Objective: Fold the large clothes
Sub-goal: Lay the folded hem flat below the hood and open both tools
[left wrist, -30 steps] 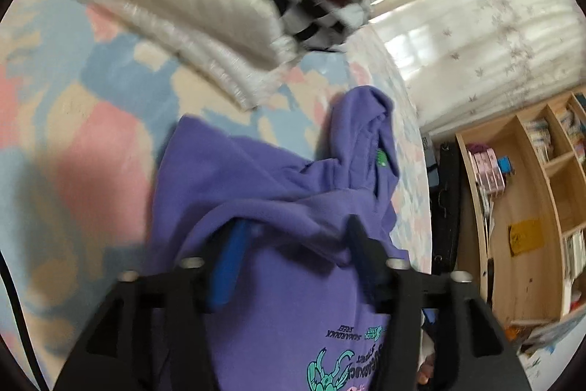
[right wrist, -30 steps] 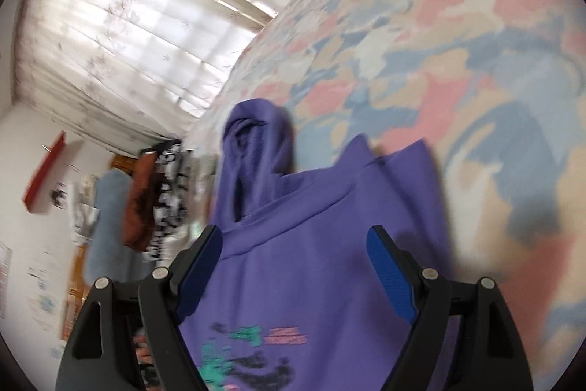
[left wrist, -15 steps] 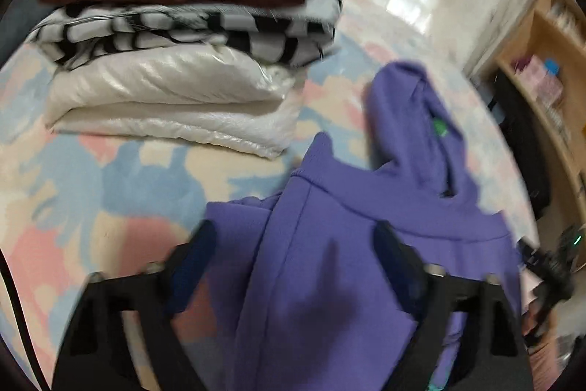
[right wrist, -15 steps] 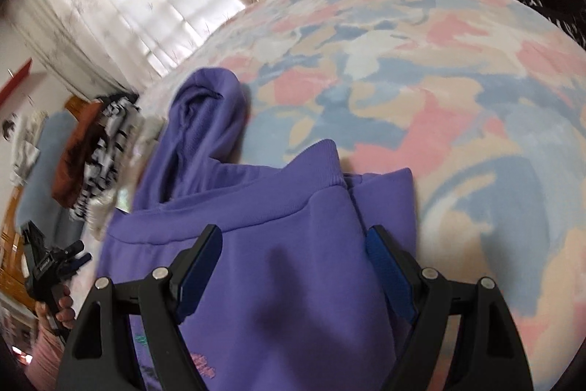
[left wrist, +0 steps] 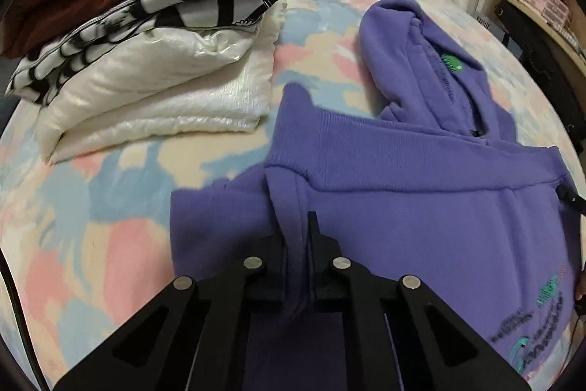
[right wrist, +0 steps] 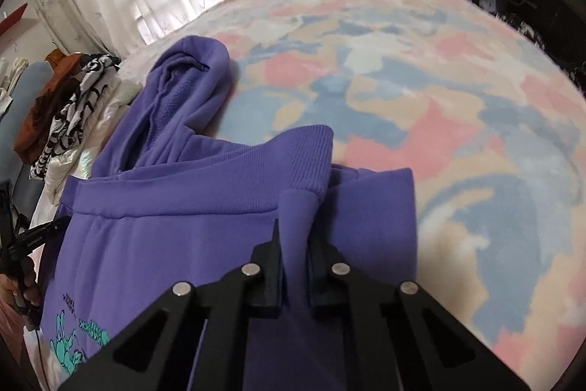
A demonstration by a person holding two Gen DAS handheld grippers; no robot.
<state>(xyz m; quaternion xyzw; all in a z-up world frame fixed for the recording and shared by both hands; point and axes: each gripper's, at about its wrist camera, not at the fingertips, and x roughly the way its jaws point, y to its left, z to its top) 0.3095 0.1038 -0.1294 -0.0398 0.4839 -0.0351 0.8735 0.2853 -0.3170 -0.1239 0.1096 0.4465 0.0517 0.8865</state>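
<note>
The purple fleece hooded sweatshirt (left wrist: 421, 207) lies on the fluffy blanket with pink, blue and cream patches (left wrist: 110, 207). It fills the lower right of the left wrist view, with its hood toward the upper right. In the right wrist view the same sweatshirt (right wrist: 183, 237) fills the lower left, with the hood in the upper left part.

The step in hand seems to be taking hold of the ribbed hem, which is folded up near the hood, in order to make or tidy a fold. To do it well, I think both hands should move together and at the same height, so that the edge stays straight and no layer slips out. The cloth should be kept lightly stretched between the two grips, and laid down flat before it is released.

The left gripper (left wrist: 296, 233) is closed on a pinched ridge of the purple cloth at the lower centre of its frame. The right gripper (right wrist: 295, 237) is closed in the same way on a small fold just under the ribbed band. Both pairs of jaws have only the cloth between them.

A stack of folded clothes, brown, black-and-white and shiny white (left wrist: 146, 54), stands at the upper left of the left wrist view, just beside the sweatshirt.
</note>
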